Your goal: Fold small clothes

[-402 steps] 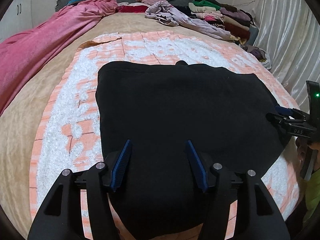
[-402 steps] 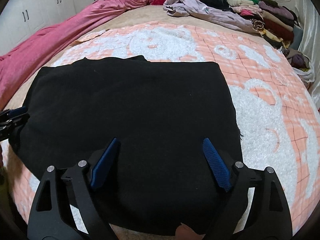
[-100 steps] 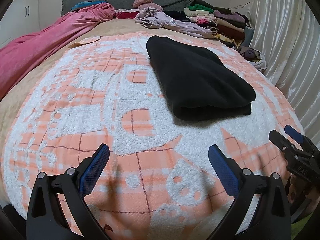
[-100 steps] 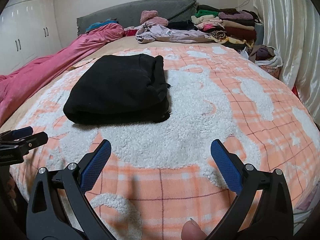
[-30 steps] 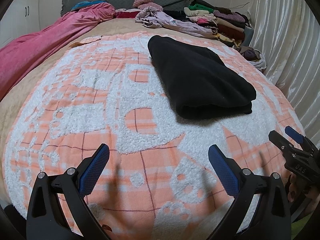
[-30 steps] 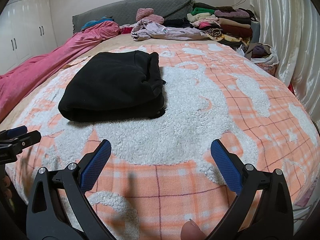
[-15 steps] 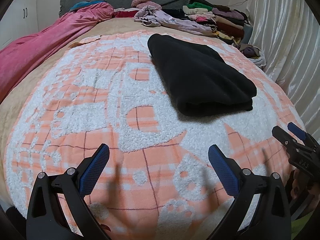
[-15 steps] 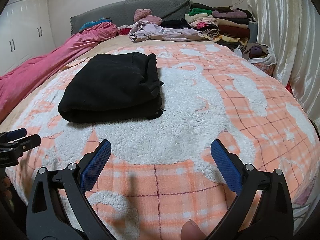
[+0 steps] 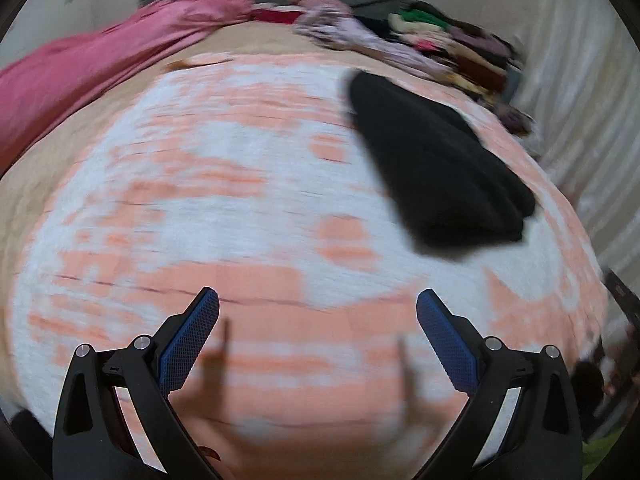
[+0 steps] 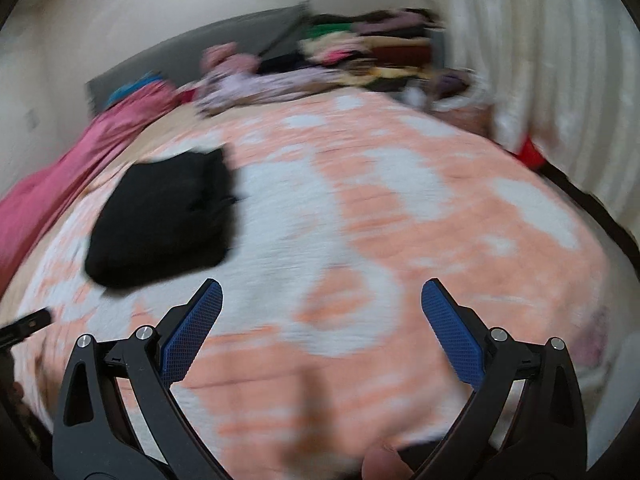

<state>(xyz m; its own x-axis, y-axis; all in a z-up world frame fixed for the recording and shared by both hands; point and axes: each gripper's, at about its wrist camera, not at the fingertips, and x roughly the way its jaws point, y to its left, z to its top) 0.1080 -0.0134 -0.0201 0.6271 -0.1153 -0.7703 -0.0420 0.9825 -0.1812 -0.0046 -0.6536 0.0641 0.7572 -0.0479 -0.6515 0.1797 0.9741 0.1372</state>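
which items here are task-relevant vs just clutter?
Task things:
- black garment, folded, on the orange-and-white blanket
- left gripper and right gripper, both open, empty

Lying about:
- pink quilt
- stacked clothes by the headboard
- curtain

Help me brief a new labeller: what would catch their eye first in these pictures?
The folded black garment, a dark block on the orange-and-white blanket, off to the right in the left wrist view. Then the pink quilt along the bed's left edge. Both the left tool and the right tool are open and hold nothing.
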